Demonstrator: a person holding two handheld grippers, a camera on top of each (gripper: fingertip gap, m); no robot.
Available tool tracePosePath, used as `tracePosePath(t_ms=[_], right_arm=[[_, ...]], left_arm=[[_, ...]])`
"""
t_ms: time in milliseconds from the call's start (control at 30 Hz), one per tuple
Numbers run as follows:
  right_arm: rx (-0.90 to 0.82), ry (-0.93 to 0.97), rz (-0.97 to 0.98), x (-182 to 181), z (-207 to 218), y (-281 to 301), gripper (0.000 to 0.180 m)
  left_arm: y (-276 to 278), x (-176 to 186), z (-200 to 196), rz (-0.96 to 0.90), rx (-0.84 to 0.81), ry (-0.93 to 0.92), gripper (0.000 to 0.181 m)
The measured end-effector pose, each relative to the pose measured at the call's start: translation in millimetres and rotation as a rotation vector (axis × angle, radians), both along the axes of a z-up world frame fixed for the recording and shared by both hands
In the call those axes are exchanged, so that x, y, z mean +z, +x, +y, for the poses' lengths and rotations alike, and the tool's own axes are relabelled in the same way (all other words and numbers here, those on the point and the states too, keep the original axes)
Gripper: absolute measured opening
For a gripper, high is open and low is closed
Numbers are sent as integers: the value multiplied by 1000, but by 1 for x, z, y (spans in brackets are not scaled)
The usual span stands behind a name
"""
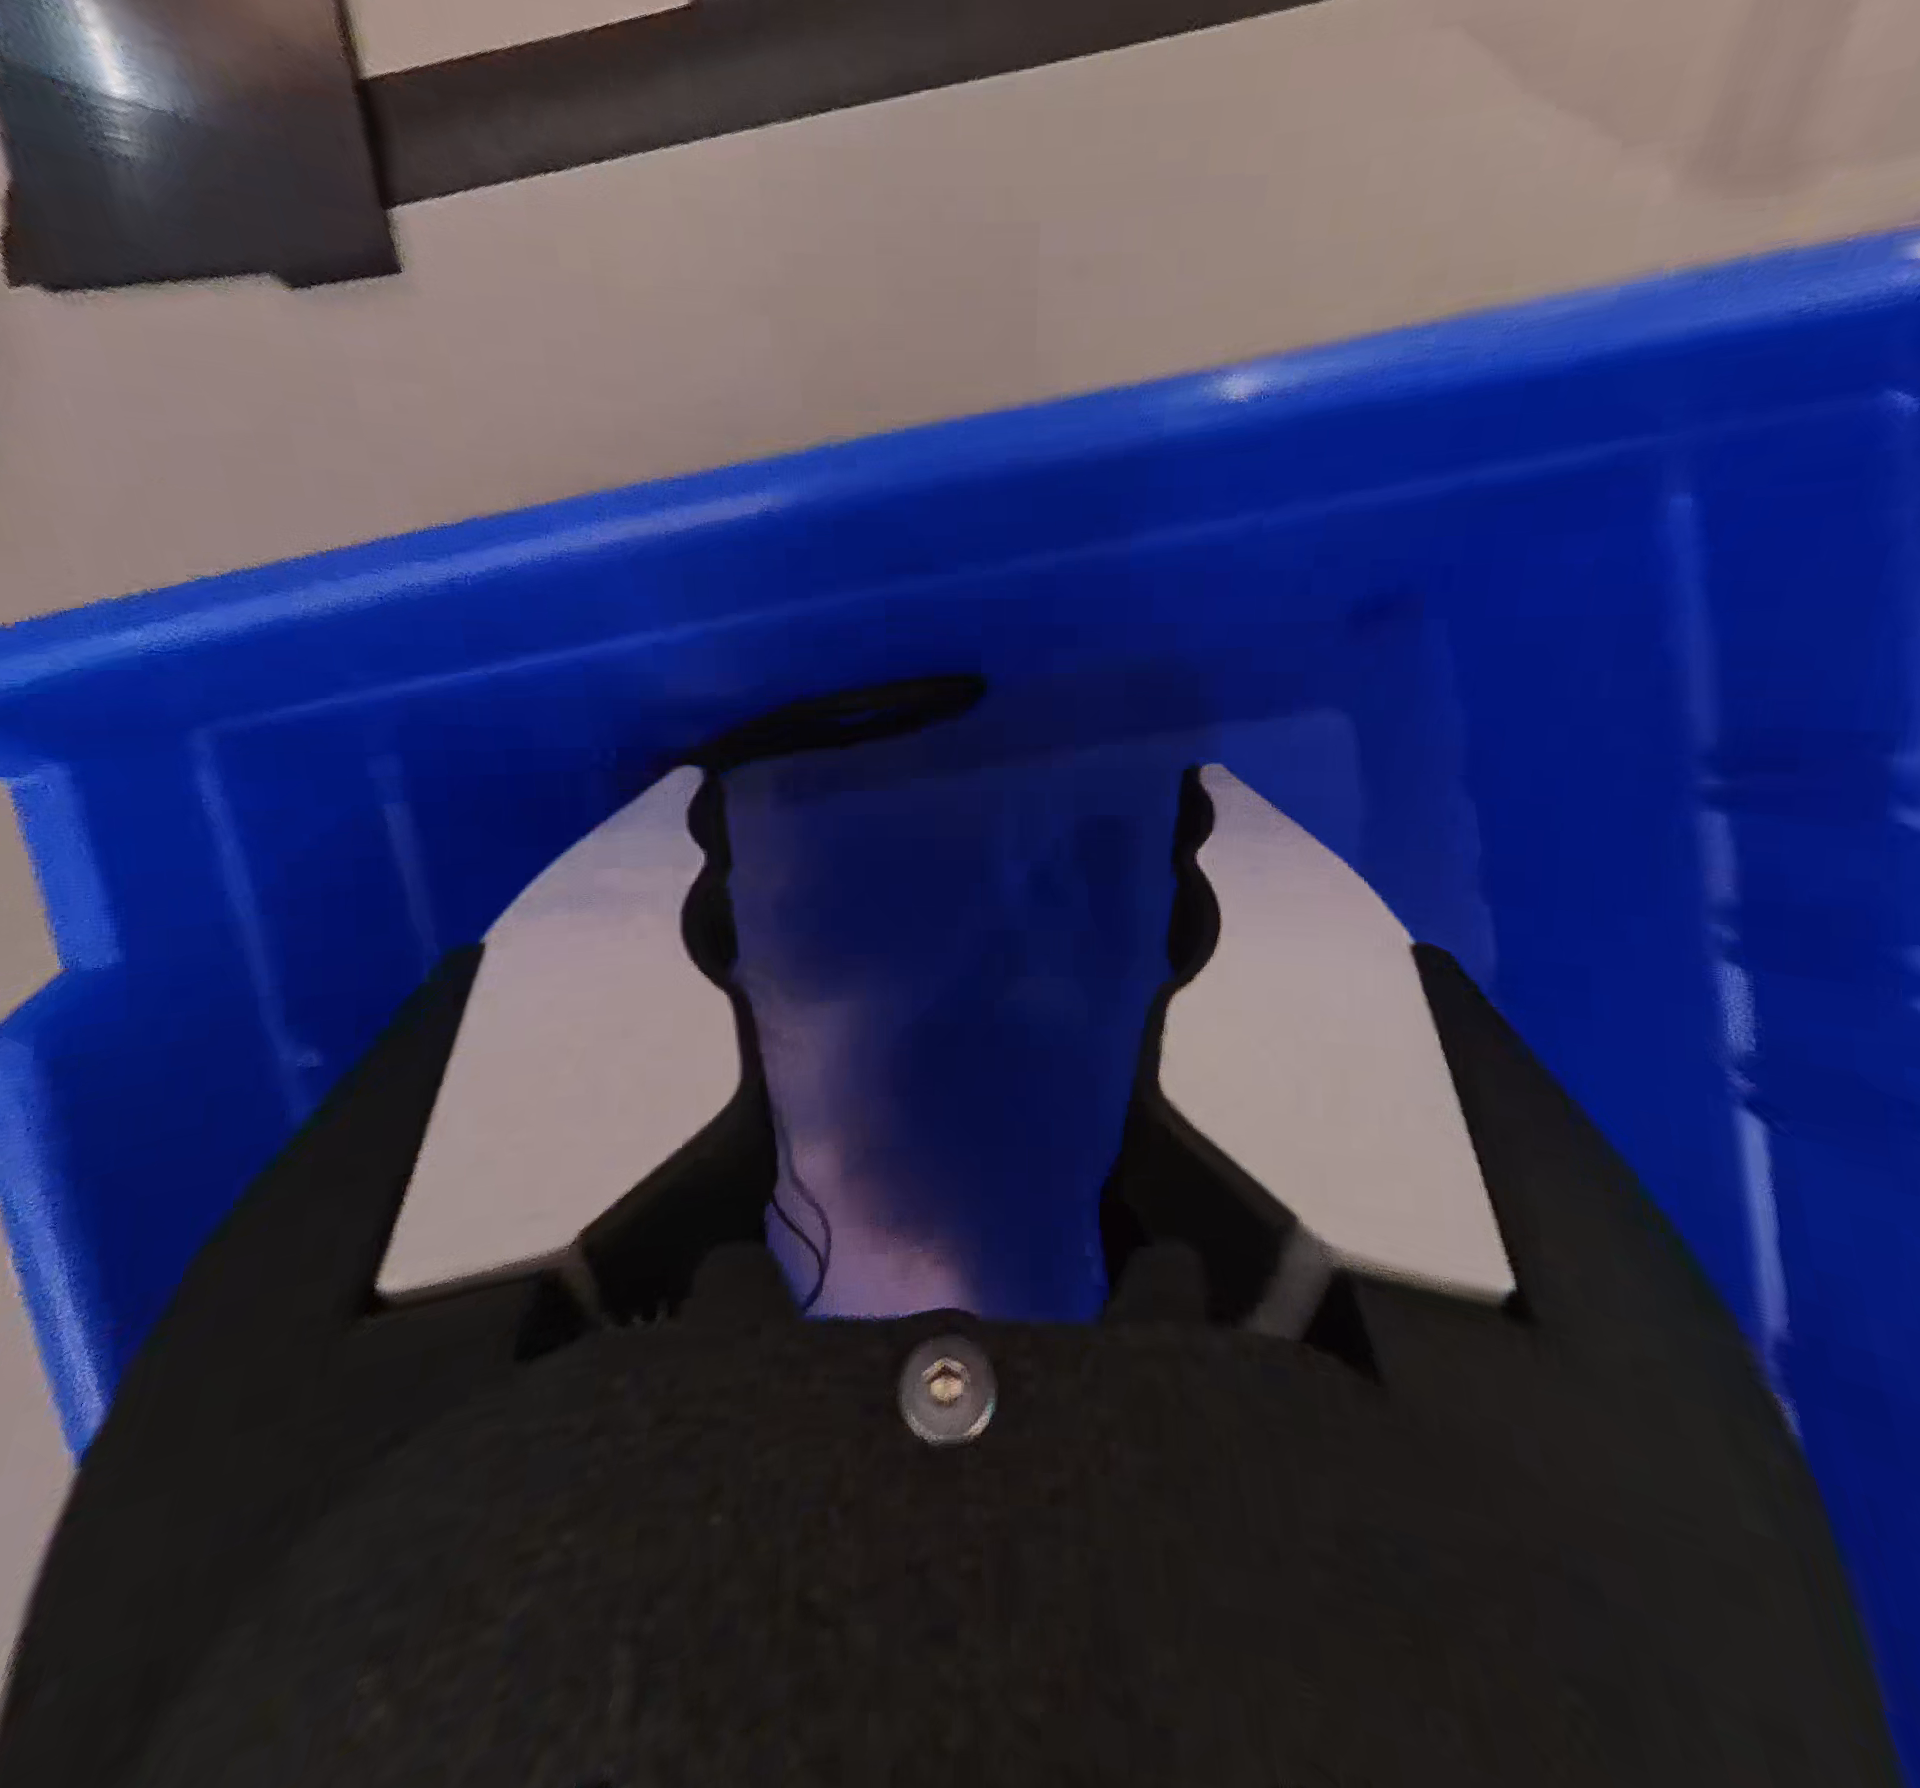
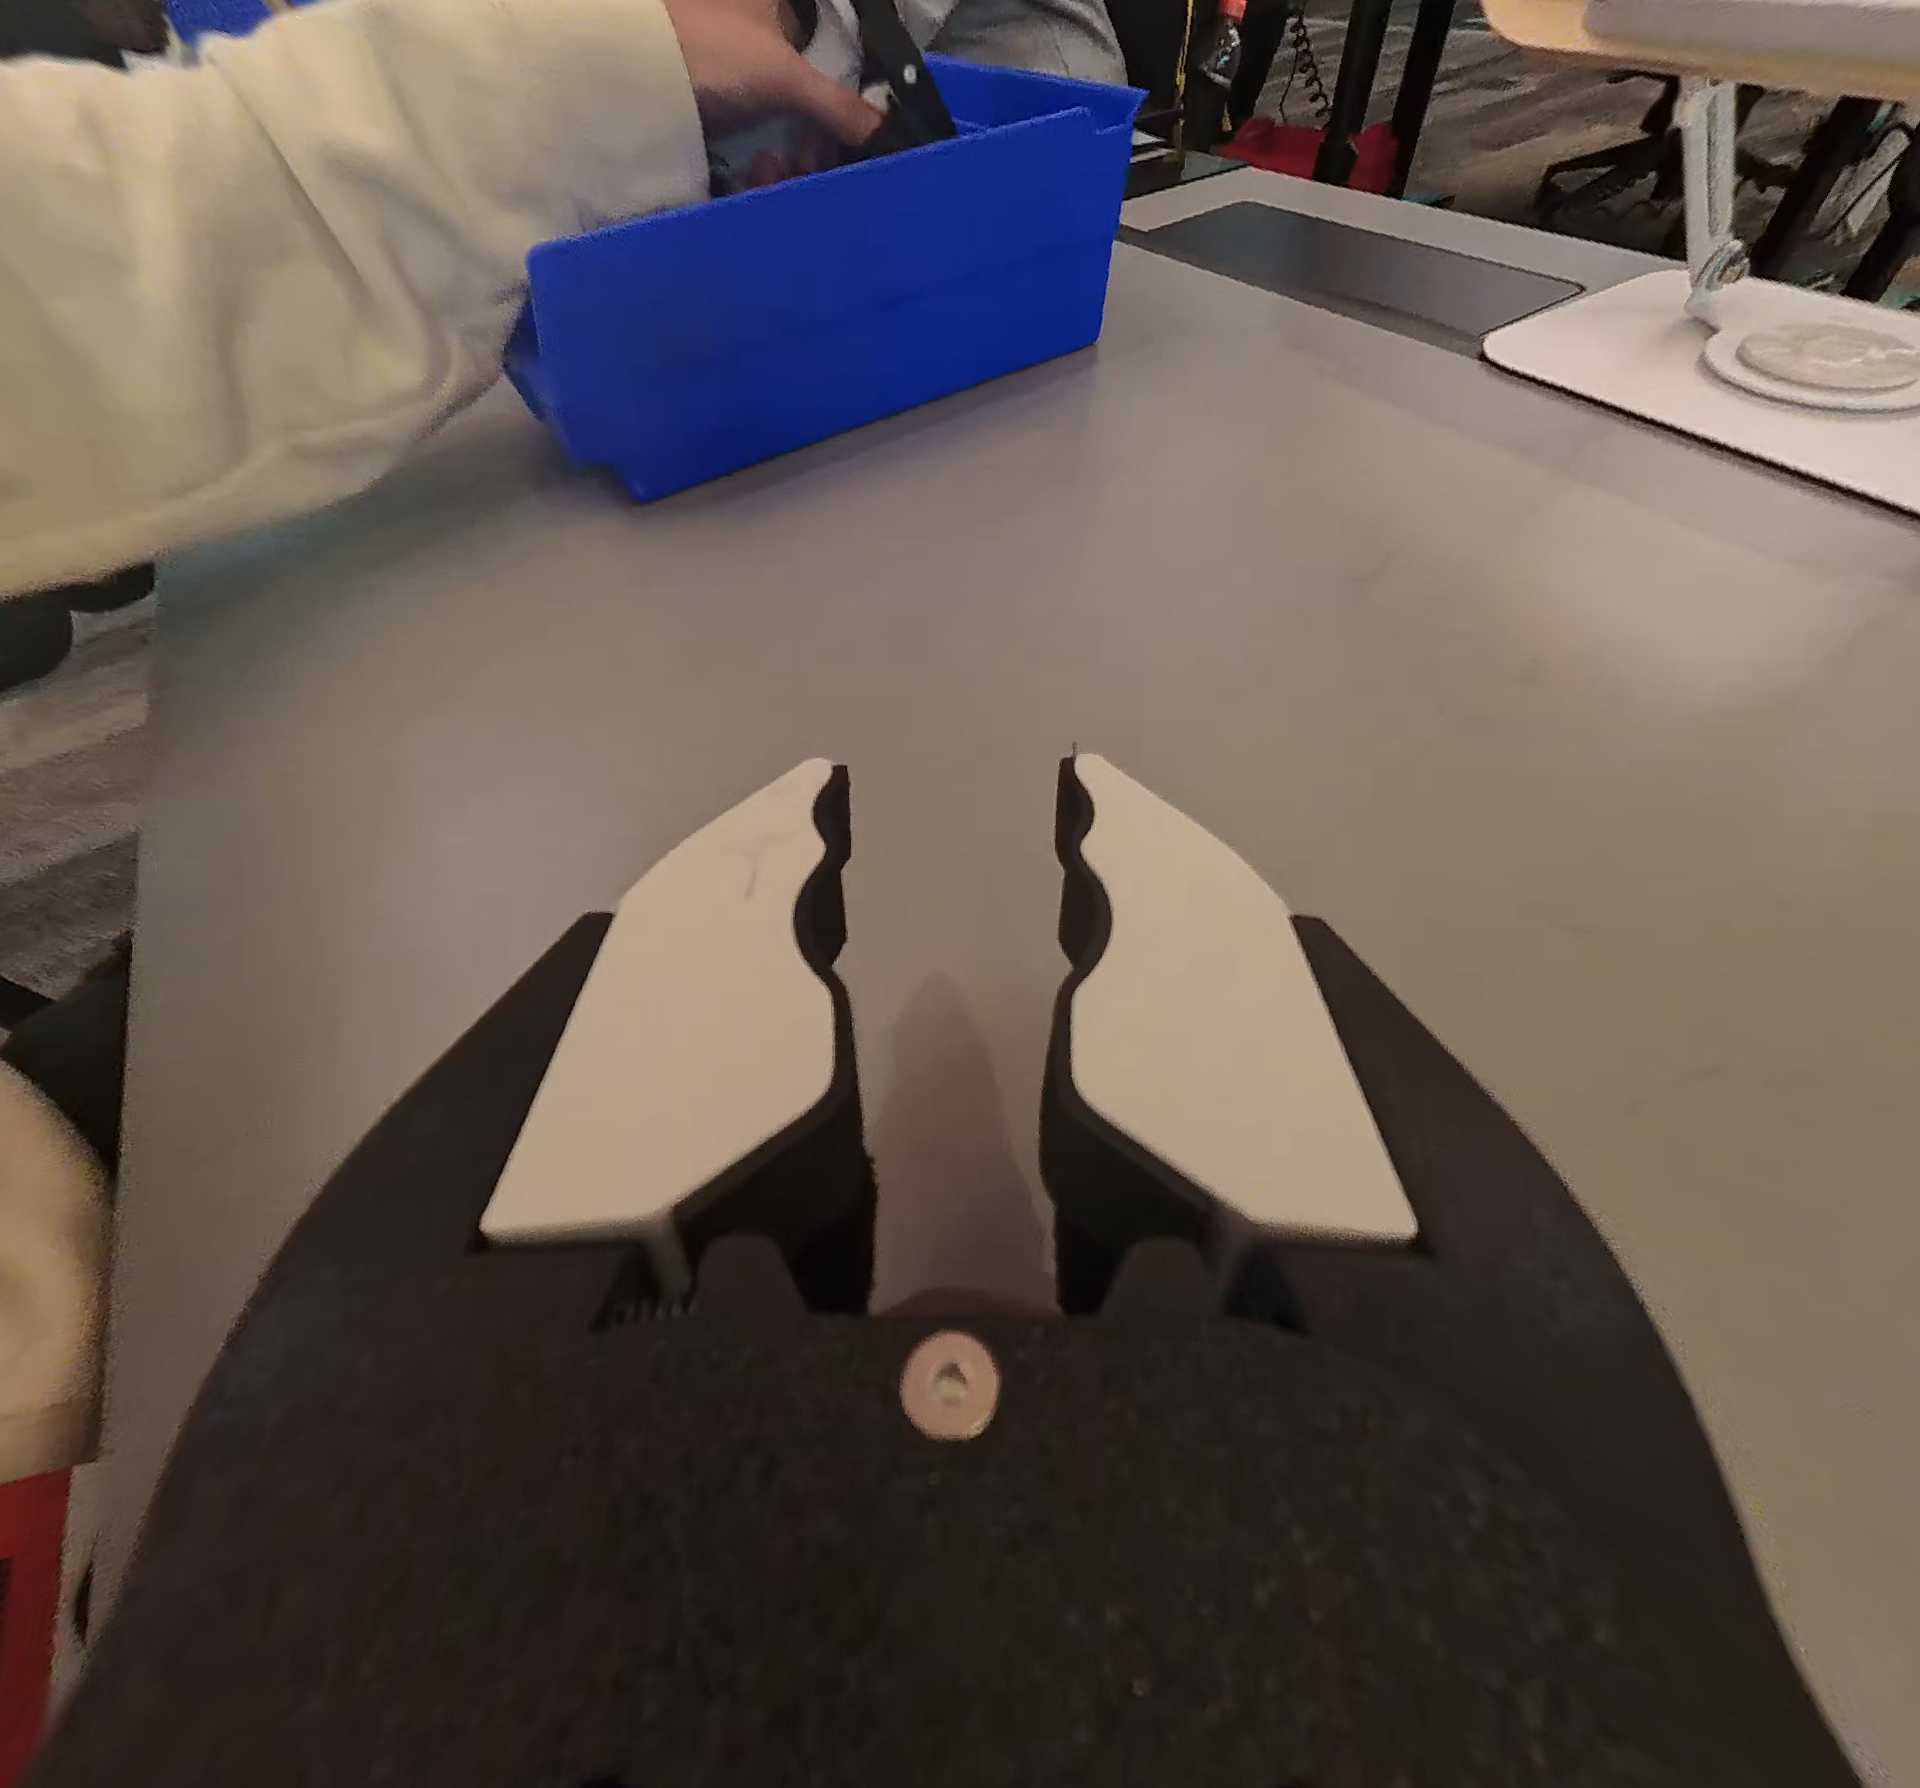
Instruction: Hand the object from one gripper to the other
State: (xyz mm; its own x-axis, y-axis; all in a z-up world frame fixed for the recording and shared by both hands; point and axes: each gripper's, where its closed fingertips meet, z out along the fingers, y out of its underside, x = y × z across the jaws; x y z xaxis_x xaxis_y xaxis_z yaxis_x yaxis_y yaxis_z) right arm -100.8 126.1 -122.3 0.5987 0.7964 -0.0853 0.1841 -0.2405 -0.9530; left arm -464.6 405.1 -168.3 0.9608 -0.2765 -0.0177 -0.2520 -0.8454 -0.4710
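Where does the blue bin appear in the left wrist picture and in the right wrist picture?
Left wrist view: the blue bin fills the middle from edge to edge, very close, its wall right behind the open jaws.
Right wrist view: the blue bin stands upper centre-left, farther off on the grey table, with the left gripper reaching into it.
Shared landmark: the grey table.

Office/lab w/ grey desks (image 2: 1351,595), blue parts bins (image 2: 831,304), monitor stand (image 2: 1714,284).
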Motion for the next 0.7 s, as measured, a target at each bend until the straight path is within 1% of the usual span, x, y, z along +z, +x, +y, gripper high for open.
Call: tracePosePath(t_ms=[33, 100, 233, 267, 300, 333, 533, 633, 700], right_arm=[[-3, -11, 15, 0, 0, 2, 38], [-9, -37, 43, 0, 1, 4, 38], [-18, -75, 75, 1, 3, 8, 37], [-18, -80, 77, 1, 3, 8, 37], [-19, -84, 78, 0, 3, 8, 37], [-19, -84, 78, 0, 4, 8, 37], [-12, -87, 64, -1, 3, 6, 35], [-10, -79, 50, -2, 2, 6, 33], [-10, -76, 39, -2, 1, 7, 32]], left_arm=[[-3, -4, 3, 9, 26, -3, 86], [-7, -12, 5, -3, 68, -18, 87], [-15, -20, 14, -11, 114, 27, 72], [-18, -20, 16, 6, 120, 46, 61], [-20, -20, 16, 18, 110, 61, 42], [-17, -21, 15, 5, 81, 64, 8], [-9, -16, 7, -50, 43, 77, 7], [-2, 2, -5, -98, 3, 116, 6], [4, 20, -17, -157, -23, 152, 6]])
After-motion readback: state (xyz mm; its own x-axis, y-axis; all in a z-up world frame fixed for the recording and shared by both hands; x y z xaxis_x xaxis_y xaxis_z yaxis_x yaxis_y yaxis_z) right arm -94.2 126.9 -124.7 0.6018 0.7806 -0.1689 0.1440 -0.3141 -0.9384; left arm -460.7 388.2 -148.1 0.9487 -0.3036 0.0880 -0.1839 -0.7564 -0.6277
